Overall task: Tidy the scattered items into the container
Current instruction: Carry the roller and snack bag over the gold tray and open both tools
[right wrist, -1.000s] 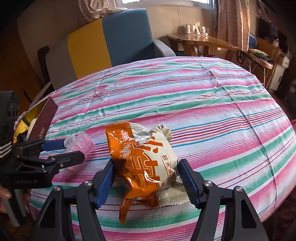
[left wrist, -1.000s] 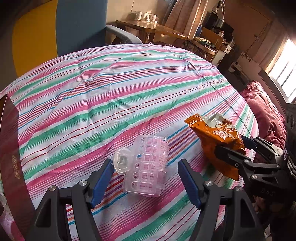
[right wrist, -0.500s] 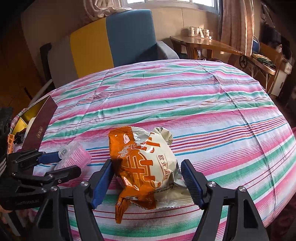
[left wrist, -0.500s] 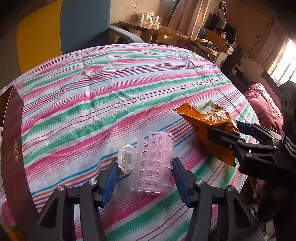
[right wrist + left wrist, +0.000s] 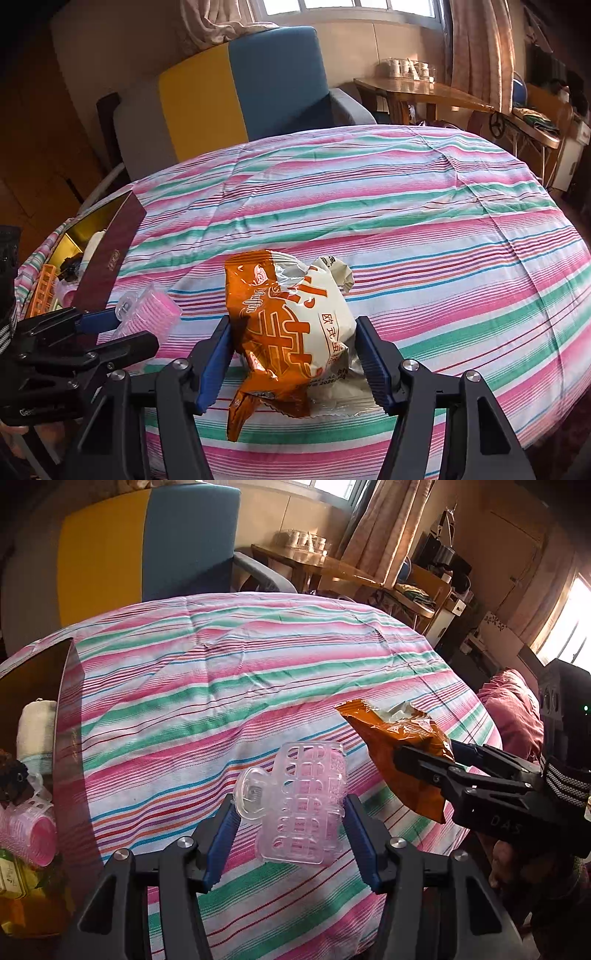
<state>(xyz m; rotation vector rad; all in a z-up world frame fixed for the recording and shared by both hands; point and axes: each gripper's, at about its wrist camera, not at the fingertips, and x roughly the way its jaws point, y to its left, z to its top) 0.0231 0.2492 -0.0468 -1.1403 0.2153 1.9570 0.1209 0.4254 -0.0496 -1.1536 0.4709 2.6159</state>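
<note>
The left gripper [image 5: 290, 834] has its blue pads pressed on both sides of one clear-and-pink hair roller [image 5: 303, 805] with a clear clip at its left edge; the jaws stand partly apart, as wide as the roller, which is clear of the cloth. The right gripper [image 5: 293, 356] has one orange-and-white snack packet [image 5: 291, 328] between its pads, both touching the wrapper, and its jaws have just been closing on the packet. The wrapper's lower corner hangs below the pads, and the packet is lifted off the table. It carries Chinese characters and a script word on the orange part, too crumpled to read with certainty.

In each wrist view the other gripper shows at the side — two grippers in all. "DAS" is moulded on the right one's body, and lettering beginning "Gee" on the left one's.

Beneath them lies the striped tablecloth [image 5: 424, 221] in pink, green and white, with no loose items visible on it beyond the two being held.

At the table's left edge stands one open box [image 5: 68, 738], dark red outside with a small gold mark on its wall, gold inside. In it I can count one pink roller [image 5: 31, 834], one rolled white towel [image 5: 37, 731] and an orange ladder-like piece [image 5: 42, 291]; other contents are unclear.

Beyond the table stand one blue-and-yellow armchair [image 5: 258, 81] and a wooden side table [image 5: 424, 90] bearing white cups — their number is unclear.
</note>
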